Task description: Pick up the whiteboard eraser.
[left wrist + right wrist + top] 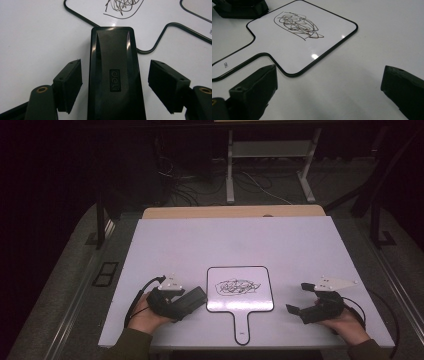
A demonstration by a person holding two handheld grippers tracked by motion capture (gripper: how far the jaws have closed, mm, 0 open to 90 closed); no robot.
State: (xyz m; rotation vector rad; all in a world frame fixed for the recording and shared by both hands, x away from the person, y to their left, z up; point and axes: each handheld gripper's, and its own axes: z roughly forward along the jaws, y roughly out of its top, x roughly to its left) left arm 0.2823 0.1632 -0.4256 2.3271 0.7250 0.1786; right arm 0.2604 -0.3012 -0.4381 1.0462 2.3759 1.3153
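While straddling black eraser (113,80) with a gap on both sides, left gripper (115,85) spread, pads not touching. Glossy, oblong, embossed logo; lying on bench (300,245) at scribbled whiteboard paddle's (240,292) left edge. Right gripper (329,92) spread, nothing between.

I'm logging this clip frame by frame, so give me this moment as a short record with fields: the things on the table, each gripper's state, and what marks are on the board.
surface: white table
board: paddle-shaped whiteboard with black rim, flat, handle toward the person
marks: black scribble on the board
eraser: black board eraser by the board's left edge, lying between the left gripper's jaws
left gripper: jaws either side of the eraser, pads apart from it
right gripper: open, nothing between its jaws, right of the board
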